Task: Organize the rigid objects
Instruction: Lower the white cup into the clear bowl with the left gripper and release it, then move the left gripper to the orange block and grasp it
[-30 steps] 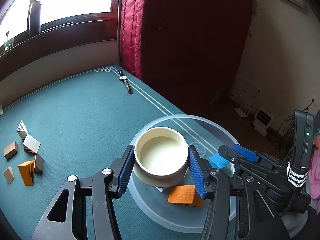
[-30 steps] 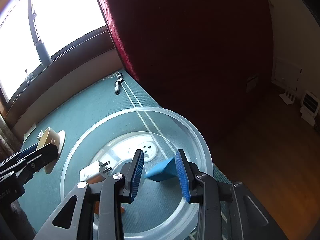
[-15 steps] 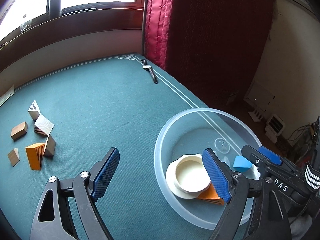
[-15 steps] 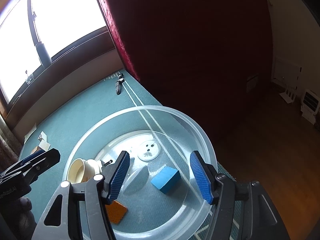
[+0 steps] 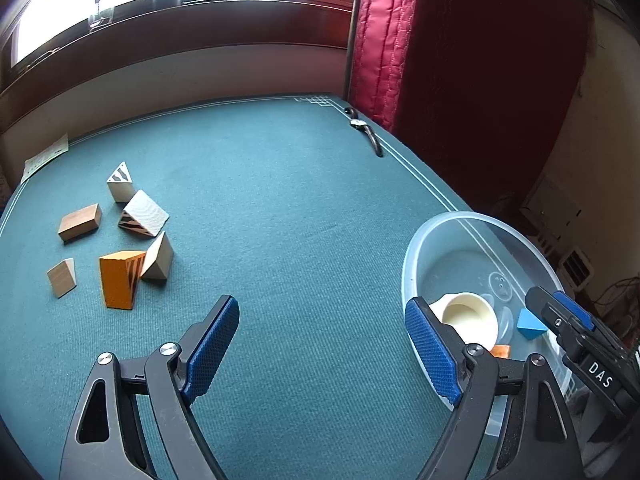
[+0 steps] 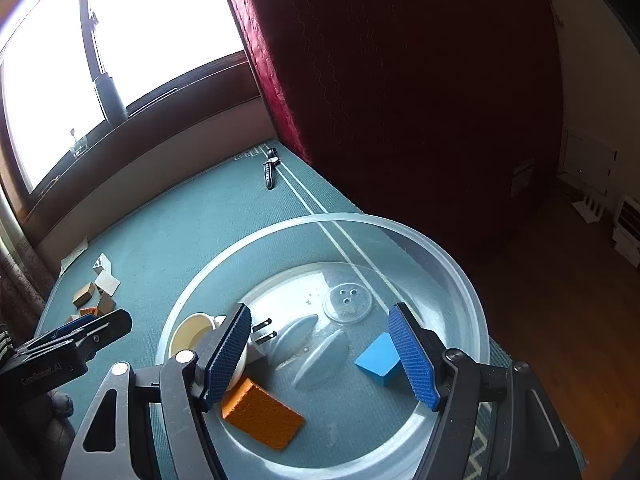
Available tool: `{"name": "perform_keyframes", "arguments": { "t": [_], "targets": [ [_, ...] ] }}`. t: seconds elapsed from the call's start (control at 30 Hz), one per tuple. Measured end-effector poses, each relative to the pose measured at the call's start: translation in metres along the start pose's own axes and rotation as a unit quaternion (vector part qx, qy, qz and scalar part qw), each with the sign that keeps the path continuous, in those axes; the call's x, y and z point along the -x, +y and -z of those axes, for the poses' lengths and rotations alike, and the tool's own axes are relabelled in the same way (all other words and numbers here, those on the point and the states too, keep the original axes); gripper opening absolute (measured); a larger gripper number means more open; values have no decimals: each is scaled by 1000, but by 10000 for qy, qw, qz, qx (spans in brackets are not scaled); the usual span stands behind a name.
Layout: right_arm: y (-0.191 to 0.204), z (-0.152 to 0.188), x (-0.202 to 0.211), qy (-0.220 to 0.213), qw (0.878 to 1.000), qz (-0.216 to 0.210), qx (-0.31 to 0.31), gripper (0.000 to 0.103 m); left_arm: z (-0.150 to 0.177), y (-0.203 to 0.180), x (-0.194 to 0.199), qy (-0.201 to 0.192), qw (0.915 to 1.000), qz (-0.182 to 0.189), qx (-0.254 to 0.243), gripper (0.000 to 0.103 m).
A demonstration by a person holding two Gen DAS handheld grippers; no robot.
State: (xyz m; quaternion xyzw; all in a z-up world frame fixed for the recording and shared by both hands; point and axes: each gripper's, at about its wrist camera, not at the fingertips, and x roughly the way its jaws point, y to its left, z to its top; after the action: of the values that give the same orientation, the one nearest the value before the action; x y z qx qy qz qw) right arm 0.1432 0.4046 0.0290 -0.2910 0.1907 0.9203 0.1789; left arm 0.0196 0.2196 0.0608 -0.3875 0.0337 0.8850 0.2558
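We see the left gripper (image 5: 322,346) with its blue-padded fingers spread wide apart, holding nothing, over the teal felt tabletop (image 5: 280,208). Our right gripper (image 6: 326,354) is likewise spread wide and empty above the clear round plastic bowl (image 6: 452,264). Inside that bowl lie a cream ceramic cup (image 6: 188,334), an orange rectangular block (image 6: 262,414), a blue wedge-shaped block (image 6: 378,360) and a white plug adapter with two metal prongs (image 6: 260,340), the adapter just beside the cup. Well apart from the bowl, on the far left of the tabletop, we find a loose cluster of wooden blocks: an orange striped wedge (image 5: 118,278) touching a pale triangular block (image 5: 158,258), a brown rectangular block (image 5: 79,222), and more pale wedges nearby. A black-strapped wristwatch (image 5: 366,132) rests near the far table edge by the red curtain (image 5: 384,44)
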Motion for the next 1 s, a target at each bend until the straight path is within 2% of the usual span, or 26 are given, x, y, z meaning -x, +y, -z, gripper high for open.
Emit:
{"name": "perform_keyframes", "arguments": {
  "t": [0.17,0.27,0.5,0.77,1.0],
  "targets": [
    [21,-2,-1,-49,9998,-143,153,75,3,19,5,-44,9995,-288,137,86],
    [37,-3,-2,-111,9992,-280,280,80,5,32,6,-62,9984,-517,210,86],
    [80,1,-1,-215,9942,-677,813,80,10,66,13,-87,9949,-882,478,86],
    [120,10,-4,-19,9851,-1255,1180,82,11,105,19,-133,9892,-1190,846,86],
    [149,21,-12,205,9762,-1587,1466,83,9,134,17,-88,9828,-1437,1158,86]
  ]
}}
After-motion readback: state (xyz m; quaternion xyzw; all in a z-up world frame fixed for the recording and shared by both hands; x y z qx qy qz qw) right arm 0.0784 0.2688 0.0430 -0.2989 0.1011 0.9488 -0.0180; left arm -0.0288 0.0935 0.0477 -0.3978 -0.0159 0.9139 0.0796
